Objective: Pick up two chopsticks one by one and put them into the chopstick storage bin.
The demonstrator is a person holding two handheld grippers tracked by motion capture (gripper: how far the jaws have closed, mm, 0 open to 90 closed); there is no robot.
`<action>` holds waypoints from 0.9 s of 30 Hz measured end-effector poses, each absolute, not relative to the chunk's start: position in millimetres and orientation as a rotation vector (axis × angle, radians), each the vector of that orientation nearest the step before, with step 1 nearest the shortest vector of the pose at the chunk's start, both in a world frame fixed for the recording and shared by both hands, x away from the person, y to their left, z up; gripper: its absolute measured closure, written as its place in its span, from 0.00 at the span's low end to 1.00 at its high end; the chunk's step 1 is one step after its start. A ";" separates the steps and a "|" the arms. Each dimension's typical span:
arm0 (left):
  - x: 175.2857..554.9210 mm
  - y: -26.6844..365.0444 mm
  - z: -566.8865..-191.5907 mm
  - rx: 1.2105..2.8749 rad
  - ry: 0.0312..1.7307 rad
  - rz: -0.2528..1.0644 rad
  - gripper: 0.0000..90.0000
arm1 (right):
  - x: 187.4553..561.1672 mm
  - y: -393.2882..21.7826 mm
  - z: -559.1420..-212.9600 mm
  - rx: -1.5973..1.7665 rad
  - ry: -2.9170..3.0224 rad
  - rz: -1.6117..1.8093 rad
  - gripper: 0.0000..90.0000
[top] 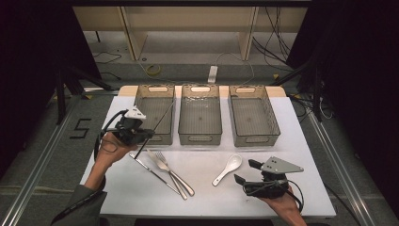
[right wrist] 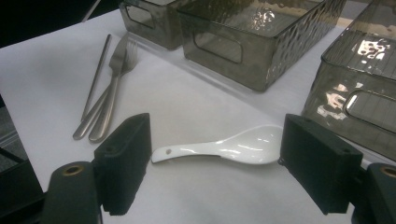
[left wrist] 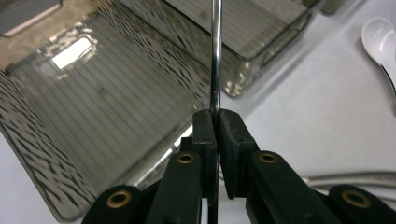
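While clenched on a chopstick (left wrist: 215, 56) (tip cut off), left claw (left wrist: 215, 116), right claw (right wrist: 215, 154) released.

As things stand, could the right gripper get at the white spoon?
Probably yes. The right gripper has its jaws open with the white spoon lying on the table just beyond them, and nothing lies between. The forks and bins sit farther off.
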State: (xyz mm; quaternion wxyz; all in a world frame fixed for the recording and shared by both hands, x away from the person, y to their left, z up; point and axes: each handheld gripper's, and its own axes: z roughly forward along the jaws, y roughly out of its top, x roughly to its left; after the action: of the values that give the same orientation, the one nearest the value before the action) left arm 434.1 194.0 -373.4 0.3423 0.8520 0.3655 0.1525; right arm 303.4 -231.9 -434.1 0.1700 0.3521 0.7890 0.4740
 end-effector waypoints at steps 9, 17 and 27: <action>457.7 200.1 -350.9 2.144 0.988 0.428 0.94 | 303.2 -231.8 -434.1 0.998 2.244 1.348 0.29; 472.8 203.8 -338.8 2.115 1.013 0.466 0.94 | 303.5 -231.4 -434.9 1.002 2.249 1.342 0.29; 496.7 210.0 -343.6 2.089 1.093 0.479 0.94 | 302.9 -231.6 -434.2 0.999 2.247 1.355 0.29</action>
State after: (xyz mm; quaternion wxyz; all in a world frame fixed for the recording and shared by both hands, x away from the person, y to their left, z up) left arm 496.7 210.0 -343.6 0.3597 0.8102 0.4239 0.1857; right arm 302.9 -231.6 -434.2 0.1662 0.3510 0.7892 0.4758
